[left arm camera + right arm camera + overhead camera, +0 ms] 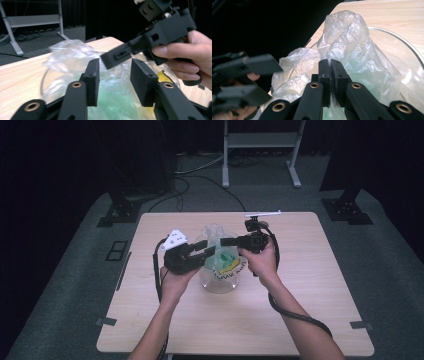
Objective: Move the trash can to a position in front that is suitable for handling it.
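Right tool (pixel 330 65): in the right gripper view its two black jaws stand pressed together, a fold of thin clear plastic bag (pixel 352 47) pinched between the pads. The film rises crumpled just beyond the tips and spreads to either side of them. In the high view this tool (pixel 223 241) lies level, tips pointing at the left tool, a hand (pixel 261 261) wrapped round its body.

Left tool (pixel 115 80): jaws spread, no film pressed between the pads. The bag (pixel 72 53) sits in the gap and just past it, with green contents (pixel 112 100) below the pads and a yellow patch (pixel 162 77) beside the jaw at the right of that view. The right tool crosses just above and beyond these tips. In the high view the left tool (pixel 209 251) reaches in from the opposite side of the bag, held by the other hand (pixel 175 280); a grey three-cornered plate (pixel 175 240) sits on top.

Bag (pixel 222 262): between the two tools, inside a clear glass bowl (pixel 220 282) directly under their tips; the bowl rim (pixel 397 37) curves past the right tool.

Table (pixel 300 320): pale wood, carrying the bowl beneath both tools.

Beyond the tools: grey floor with cables (pixel 190 182) and a white frame stand (pixel 260 150).
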Action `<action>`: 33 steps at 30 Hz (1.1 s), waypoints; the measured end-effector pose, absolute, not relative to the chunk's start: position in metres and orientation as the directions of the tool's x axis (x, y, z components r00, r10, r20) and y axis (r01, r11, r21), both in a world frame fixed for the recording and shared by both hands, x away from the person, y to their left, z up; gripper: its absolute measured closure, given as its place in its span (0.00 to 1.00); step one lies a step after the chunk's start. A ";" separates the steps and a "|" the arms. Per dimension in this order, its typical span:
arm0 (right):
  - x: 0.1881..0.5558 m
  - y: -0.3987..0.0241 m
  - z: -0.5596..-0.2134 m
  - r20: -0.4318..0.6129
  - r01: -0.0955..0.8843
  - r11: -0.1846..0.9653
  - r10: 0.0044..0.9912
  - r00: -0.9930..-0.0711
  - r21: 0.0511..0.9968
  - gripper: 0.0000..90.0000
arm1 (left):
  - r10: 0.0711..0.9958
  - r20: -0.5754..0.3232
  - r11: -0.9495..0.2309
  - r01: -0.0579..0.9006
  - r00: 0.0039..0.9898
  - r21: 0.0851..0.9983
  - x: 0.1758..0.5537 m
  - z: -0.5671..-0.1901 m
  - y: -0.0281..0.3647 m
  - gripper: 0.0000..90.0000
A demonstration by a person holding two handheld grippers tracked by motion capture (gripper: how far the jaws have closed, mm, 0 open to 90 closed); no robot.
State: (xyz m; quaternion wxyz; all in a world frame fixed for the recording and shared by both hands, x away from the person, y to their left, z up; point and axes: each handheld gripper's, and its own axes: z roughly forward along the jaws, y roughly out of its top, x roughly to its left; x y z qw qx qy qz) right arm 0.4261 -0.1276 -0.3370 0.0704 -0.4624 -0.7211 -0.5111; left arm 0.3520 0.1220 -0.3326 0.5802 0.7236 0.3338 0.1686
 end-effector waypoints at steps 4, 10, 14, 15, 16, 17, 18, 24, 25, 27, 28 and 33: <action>0.426 -0.133 -0.339 0.580 0.742 0.041 0.595 -0.556 0.669 0.98 | 0.692 -0.170 -0.064 0.294 0.702 0.954 0.352 -0.332 0.134 0.59; 0.424 -0.141 -0.339 0.589 0.742 0.021 0.593 -0.549 0.670 0.98 | 0.723 -0.192 -0.032 0.309 0.664 0.950 0.351 -0.337 0.152 0.55; 0.425 -0.145 -0.340 0.597 0.746 0.008 0.593 -0.540 0.666 0.98 | 0.737 -0.195 -0.036 0.326 0.647 0.945 0.351 -0.347 0.160 0.55; 0.425 -0.146 -0.339 0.598 0.745 0.006 0.593 -0.540 0.667 0.98 | 0.739 -0.201 -0.029 0.328 0.643 0.944 0.350 -0.349 0.163 0.55; 0.425 -0.147 -0.339 0.596 0.743 0.006 0.593 -0.541 0.669 0.98 | 0.740 -0.206 -0.023 0.330 0.640 0.944 0.350 -0.351 0.165 0.55; 0.425 -0.147 -0.339 0.596 0.744 0.006 0.594 -0.540 0.668 0.98 | 0.741 -0.209 -0.021 0.333 0.639 0.943 0.349 -0.353 0.166 0.55; 0.425 -0.147 -0.339 0.595 0.745 0.006 0.596 -0.539 0.667 0.98 | 0.742 -0.212 -0.016 0.332 0.636 0.943 0.349 -0.354 0.168 0.55; 0.426 -0.149 -0.338 0.599 0.742 -0.007 0.596 -0.535 0.670 0.98 | 0.753 -0.224 -0.003 0.344 0.619 0.939 0.345 -0.362 0.178 0.55; 0.426 -0.149 -0.338 0.599 0.742 -0.008 0.596 -0.535 0.670 0.98 | 0.757 -0.224 -0.004 0.346 0.614 0.938 0.345 -0.364 0.179 0.55; 0.426 -0.149 -0.337 0.597 0.740 -0.008 0.597 -0.537 0.673 0.98 | 0.761 -0.222 -0.009 0.353 0.609 0.936 0.344 -0.368 0.181 0.55; 0.426 -0.149 -0.336 0.596 0.739 -0.008 0.597 -0.537 0.674 0.98 | 0.765 -0.221 -0.011 0.355 0.605 0.935 0.344 -0.370 0.181 0.55; 0.426 -0.150 -0.334 0.604 0.740 -0.019 0.592 -0.534 0.673 0.98 | 0.772 -0.226 -0.013 0.370 0.594 0.929 0.343 -0.381 0.185 0.54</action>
